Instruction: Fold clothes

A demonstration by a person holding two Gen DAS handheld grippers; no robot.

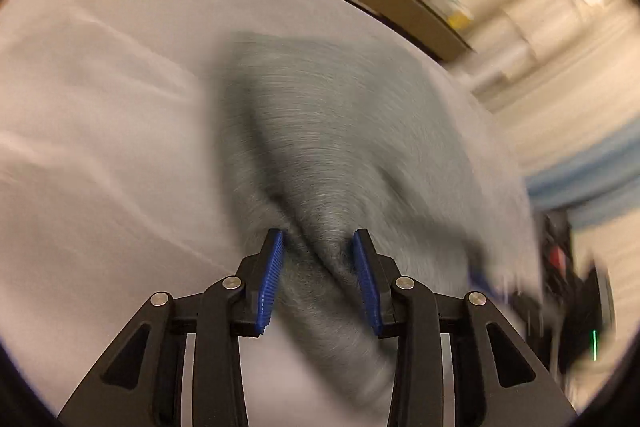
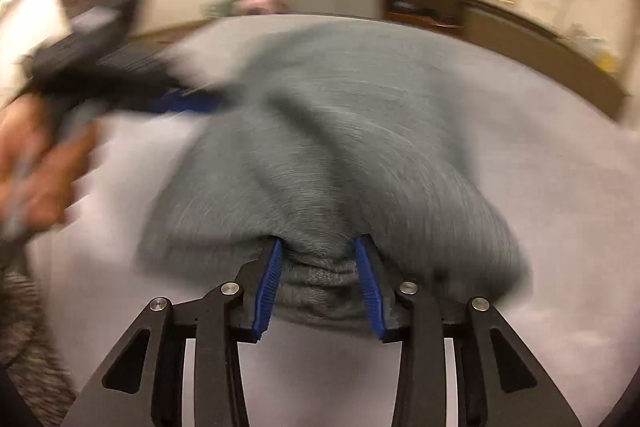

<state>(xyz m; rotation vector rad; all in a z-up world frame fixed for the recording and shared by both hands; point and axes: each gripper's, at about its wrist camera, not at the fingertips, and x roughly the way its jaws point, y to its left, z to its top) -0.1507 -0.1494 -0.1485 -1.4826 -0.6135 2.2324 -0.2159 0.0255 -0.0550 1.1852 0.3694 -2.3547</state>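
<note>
Grey garment (image 2: 340, 131): lying bunched on the white sheet (image 2: 560, 187), middle of the surface, near edge gathered at the tools. Heavy blur in both views; folds and outline only roughly readable.

Right gripper (image 2: 318, 247): blue pads partly apart, thick hem of the garment between them, cloth touching both pads. Firm pinch or loose contact: cannot tell.

Left gripper (image 1: 318, 239): pads likewise partly apart, twisted ridge of cloth running between them. Grip also uncertain. Same tool visible at far left in the right wrist view (image 2: 120, 87), held by a hand (image 2: 36, 163), pads at the garment's left edge.

Step in hand, judged: end of a fold, or release of the near edge onto the sheet.

Next move, judged: open wider, withdraw clear of the cloth without dragging it, then locate the next edge or corner. Risk: cloth snagging on ribbed pads and undoing the fold.

Beyond the sheet: cabinets (image 2: 420, 3) along the far wall.
</note>
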